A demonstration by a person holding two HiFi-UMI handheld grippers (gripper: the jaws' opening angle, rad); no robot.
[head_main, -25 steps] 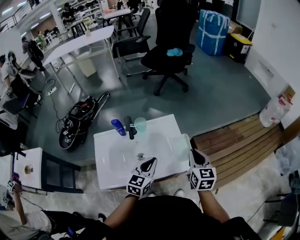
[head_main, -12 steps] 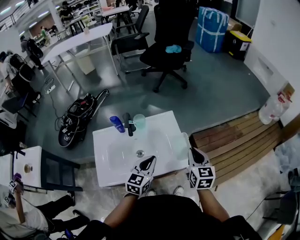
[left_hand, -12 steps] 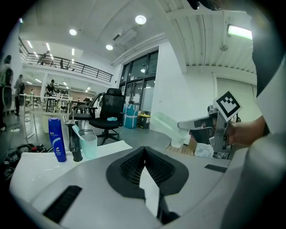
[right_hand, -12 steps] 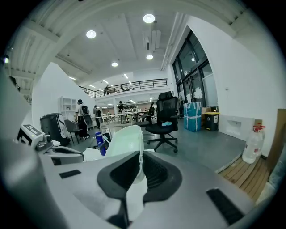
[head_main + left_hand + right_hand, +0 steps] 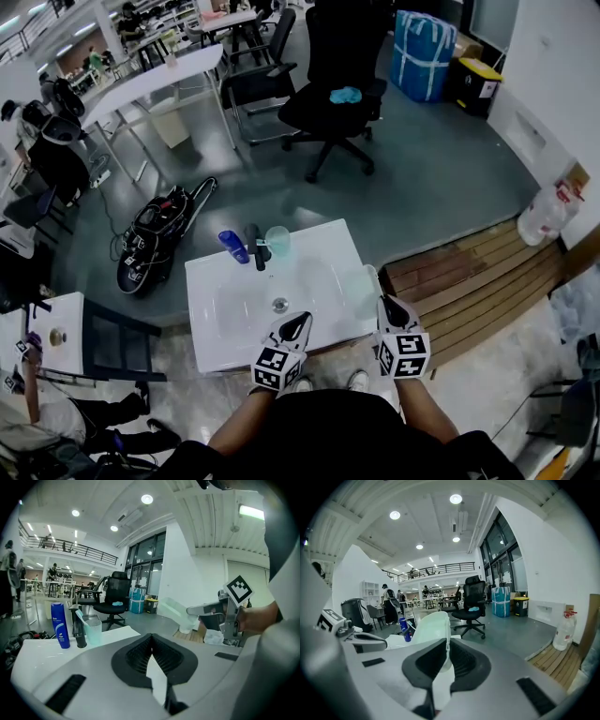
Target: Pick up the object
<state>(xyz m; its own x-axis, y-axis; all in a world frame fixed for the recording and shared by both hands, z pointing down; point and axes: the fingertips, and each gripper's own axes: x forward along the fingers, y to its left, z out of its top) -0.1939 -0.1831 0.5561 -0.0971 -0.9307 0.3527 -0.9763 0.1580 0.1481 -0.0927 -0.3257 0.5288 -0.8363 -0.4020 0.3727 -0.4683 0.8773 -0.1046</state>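
Note:
A white washbasin stands in front of me. At its far rim are a blue bottle, a black tap and a pale green cup with a toothbrush in it. My right gripper is shut on the edge of a pale green translucent tray at the basin's right side; the tray rises from the jaws. My left gripper hovers over the basin's near rim, shut and holding nothing. The left gripper view also shows the bottle and the cup.
A black office chair stands beyond the basin on the grey floor. A black vacuum-like machine lies at the left, a small white stand nearer. Wooden boards and a water jug are at the right.
Both grippers have stayed almost still over the basin's near edge. People at the far left have shifted about.

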